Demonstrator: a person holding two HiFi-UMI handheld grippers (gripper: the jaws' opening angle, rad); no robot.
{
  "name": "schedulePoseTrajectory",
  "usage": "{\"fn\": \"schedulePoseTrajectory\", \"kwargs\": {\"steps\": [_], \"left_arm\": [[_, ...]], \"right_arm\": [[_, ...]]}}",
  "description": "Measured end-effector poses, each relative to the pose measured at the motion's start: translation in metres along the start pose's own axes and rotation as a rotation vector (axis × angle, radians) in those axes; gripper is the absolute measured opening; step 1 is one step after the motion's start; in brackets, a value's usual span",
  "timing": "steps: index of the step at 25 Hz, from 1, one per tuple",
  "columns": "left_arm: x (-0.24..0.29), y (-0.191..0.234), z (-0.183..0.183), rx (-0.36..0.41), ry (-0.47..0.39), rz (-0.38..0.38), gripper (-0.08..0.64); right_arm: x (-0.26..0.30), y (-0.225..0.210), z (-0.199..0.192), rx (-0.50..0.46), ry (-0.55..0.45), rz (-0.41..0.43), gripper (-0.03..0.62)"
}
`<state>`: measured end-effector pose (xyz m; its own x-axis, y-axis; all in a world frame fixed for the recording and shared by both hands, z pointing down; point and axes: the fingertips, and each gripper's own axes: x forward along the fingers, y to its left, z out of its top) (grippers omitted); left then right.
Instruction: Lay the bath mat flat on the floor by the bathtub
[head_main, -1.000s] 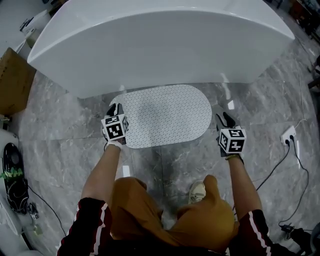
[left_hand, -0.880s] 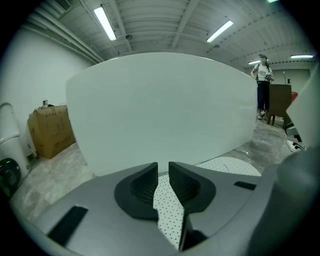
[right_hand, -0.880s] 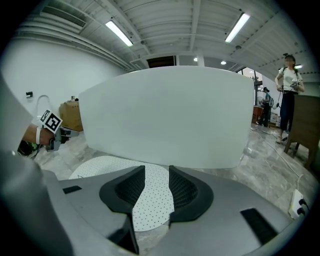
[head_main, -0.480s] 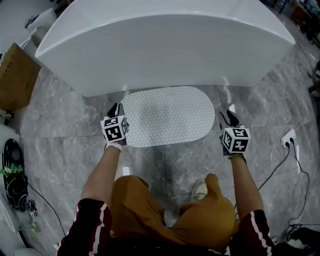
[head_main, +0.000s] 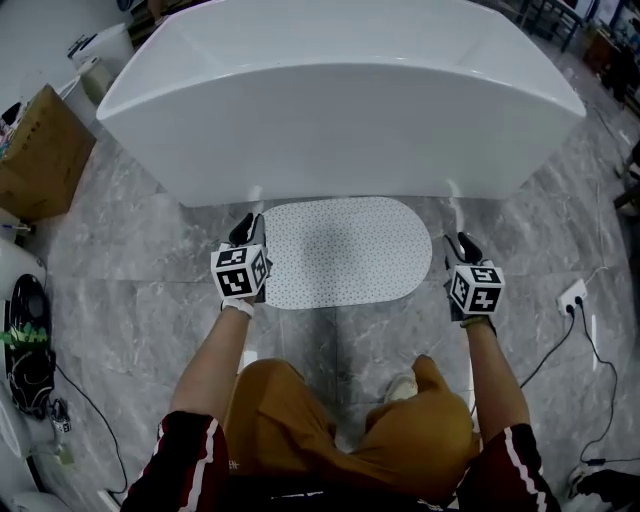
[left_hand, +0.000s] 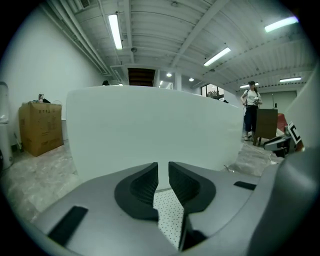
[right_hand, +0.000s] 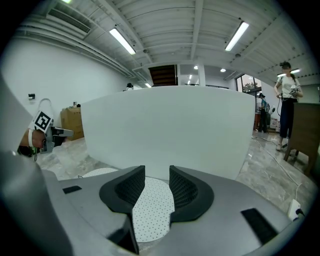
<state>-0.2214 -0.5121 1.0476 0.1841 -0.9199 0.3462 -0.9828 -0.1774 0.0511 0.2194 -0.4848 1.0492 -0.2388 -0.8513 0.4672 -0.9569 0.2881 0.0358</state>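
Observation:
The white dotted bath mat (head_main: 350, 250) lies flat on the grey marble floor, right against the base of the white bathtub (head_main: 340, 110). My left gripper (head_main: 248, 232) hovers over the mat's left end, jaws drawn to a thin slit with nothing pinched. In the left gripper view the mat (left_hand: 167, 210) shows flat below my left gripper (left_hand: 163, 172). My right gripper (head_main: 463, 245) sits on the floor just off the mat's right end, jaws slightly apart and empty. The right gripper view shows the mat (right_hand: 152, 210) under my right gripper (right_hand: 157, 175), with the tub wall (right_hand: 170, 130) ahead.
A cardboard box (head_main: 40, 155) stands left of the tub. Black gear (head_main: 25, 340) lies at the far left. A floor socket with cables (head_main: 575, 295) is at the right. My knees and a shoe (head_main: 400, 385) are behind the mat. A person (right_hand: 289, 105) stands beyond the tub.
The mat stays flat by the tub. My left gripper has shifted a little rightward over the mat's left end. The right gripper keeps its place off the right end.

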Motion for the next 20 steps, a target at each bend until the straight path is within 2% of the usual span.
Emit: {"fn": "schedulePoseTrajectory", "kwargs": {"steps": [3,6,9,12,18,20], "left_arm": [[-0.018,-0.002,0.015,-0.014,-0.014,-0.019,0.078],[-0.033,-0.013,0.021,-0.031,0.013,-0.067,0.077],[-0.051,-0.033,0.025,-0.009,0.02,-0.106,0.077],[-0.071,-0.046,0.042,0.022,-0.01,-0.125,0.077],[-0.11,-0.056,0.089,-0.002,-0.09,-0.133,0.074],[-0.116,-0.06,0.108,0.012,-0.116,-0.147,0.071]], "right_arm": [[-0.008,0.0,0.01,0.002,-0.002,-0.007,0.17],[-0.016,0.001,0.021,0.01,-0.001,-0.013,0.17],[-0.027,0.003,0.033,0.011,0.001,-0.017,0.17],[-0.04,0.007,0.052,0.006,-0.016,-0.013,0.17],[-0.068,0.006,0.095,0.052,-0.076,-0.022,0.17],[-0.079,0.005,0.111,0.063,-0.102,-0.035,0.17]]}}
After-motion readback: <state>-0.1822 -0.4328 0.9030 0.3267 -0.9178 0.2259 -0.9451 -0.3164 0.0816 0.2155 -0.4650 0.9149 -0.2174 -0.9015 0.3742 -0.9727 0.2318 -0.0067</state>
